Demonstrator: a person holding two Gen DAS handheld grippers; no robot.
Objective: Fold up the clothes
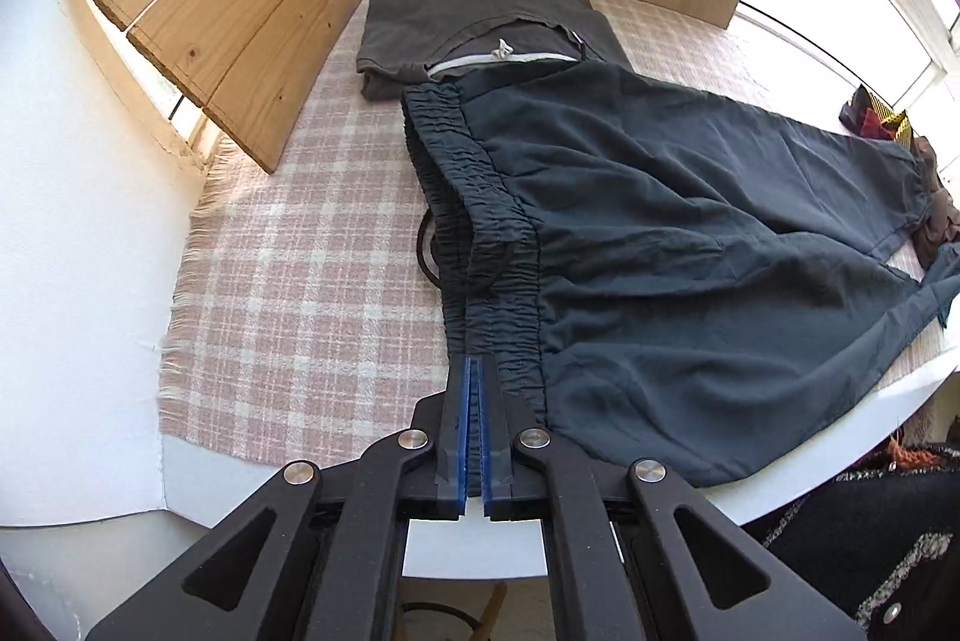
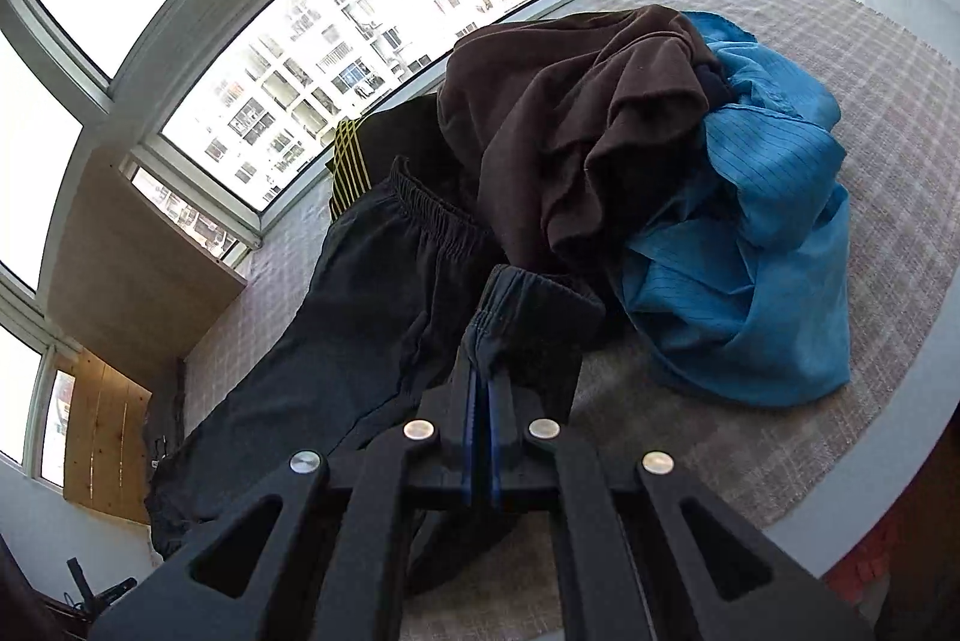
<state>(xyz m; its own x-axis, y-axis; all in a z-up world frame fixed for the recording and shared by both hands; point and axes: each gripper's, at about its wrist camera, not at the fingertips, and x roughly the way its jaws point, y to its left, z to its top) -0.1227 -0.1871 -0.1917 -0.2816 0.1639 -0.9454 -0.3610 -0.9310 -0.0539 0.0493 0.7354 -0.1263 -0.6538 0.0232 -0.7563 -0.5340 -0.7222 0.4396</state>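
Observation:
Dark trousers [image 1: 690, 233] lie spread over the checked cloth, waistband toward the left, legs running right. My left gripper [image 1: 478, 365] is shut on the elastic waistband [image 1: 498, 293] at its near end. In the right wrist view the same dark trousers [image 2: 360, 305] stretch away to the lower left. My right gripper [image 2: 483, 371] is shut on the gathered cuff [image 2: 528, 299] of one trouser leg, lifted a little off the table.
A folded dark grey garment [image 1: 480, 17] lies behind the waistband. Wooden boards [image 1: 228, 11] lean at the back left. A heap of brown [image 2: 588, 125] and blue [image 2: 756, 233] clothes sits just beyond the right gripper. The round table's edge [image 1: 780, 485] is near.

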